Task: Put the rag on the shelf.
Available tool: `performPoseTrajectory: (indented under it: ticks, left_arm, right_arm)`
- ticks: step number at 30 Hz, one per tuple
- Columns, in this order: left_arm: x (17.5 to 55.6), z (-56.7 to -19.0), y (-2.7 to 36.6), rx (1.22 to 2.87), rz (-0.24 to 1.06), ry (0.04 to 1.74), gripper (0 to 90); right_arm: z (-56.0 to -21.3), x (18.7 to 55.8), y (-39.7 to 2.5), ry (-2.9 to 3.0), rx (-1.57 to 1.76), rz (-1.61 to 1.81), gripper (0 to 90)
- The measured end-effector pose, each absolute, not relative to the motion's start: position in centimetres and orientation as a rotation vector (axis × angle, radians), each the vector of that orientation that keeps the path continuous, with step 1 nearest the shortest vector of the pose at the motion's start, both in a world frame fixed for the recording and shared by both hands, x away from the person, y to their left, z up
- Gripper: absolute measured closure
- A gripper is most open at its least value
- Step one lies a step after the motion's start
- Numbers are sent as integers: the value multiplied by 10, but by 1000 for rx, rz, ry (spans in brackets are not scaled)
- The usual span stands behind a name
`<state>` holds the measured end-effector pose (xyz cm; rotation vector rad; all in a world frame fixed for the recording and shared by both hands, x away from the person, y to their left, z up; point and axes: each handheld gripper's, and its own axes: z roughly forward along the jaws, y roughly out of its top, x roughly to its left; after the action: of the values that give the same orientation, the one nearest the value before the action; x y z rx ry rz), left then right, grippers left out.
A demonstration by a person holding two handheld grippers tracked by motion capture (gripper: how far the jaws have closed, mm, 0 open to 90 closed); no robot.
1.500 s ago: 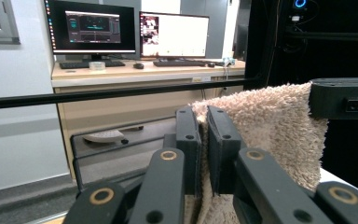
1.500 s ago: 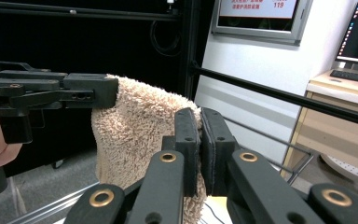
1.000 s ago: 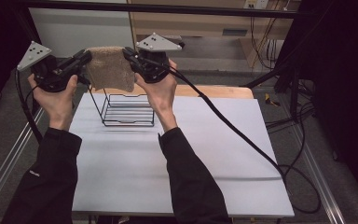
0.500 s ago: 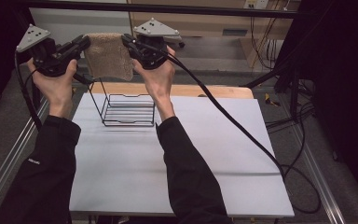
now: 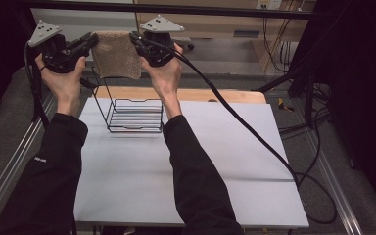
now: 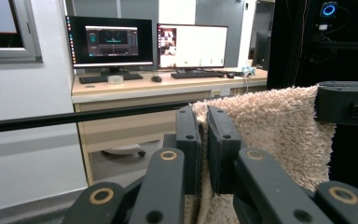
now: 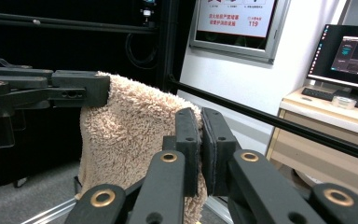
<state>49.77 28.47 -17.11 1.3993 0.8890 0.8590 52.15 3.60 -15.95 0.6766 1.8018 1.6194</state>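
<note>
Both grippers have lifted the towel [image 5: 116,55] higher.

You are working in a lab with office desks: two lit monitors [image 6: 147,41] and keyboards sit on a wooden desk [image 6: 168,86], black frame rails [image 5: 176,9] surround your white table [image 5: 191,161], and loose cables [image 5: 318,122] trail across the floor.

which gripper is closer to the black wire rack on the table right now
Right. The right gripper hangs above the black wire rack's right side, while the left gripper is up and off to its left. Both grip the beige fluffy towel.
</note>
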Motion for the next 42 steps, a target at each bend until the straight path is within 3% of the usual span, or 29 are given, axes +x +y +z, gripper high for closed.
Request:
performPoseTrajectory:
  ticks: [15,42]
  left_arm:
    - [519,-181,282,1430,886,890,839]
    - [502,-224,294,1490,855,880,838]
  right_arm:
    - [-166,544,37,1821,685,1579,861]
    - [-204,532,42,1939,650,1519,860]
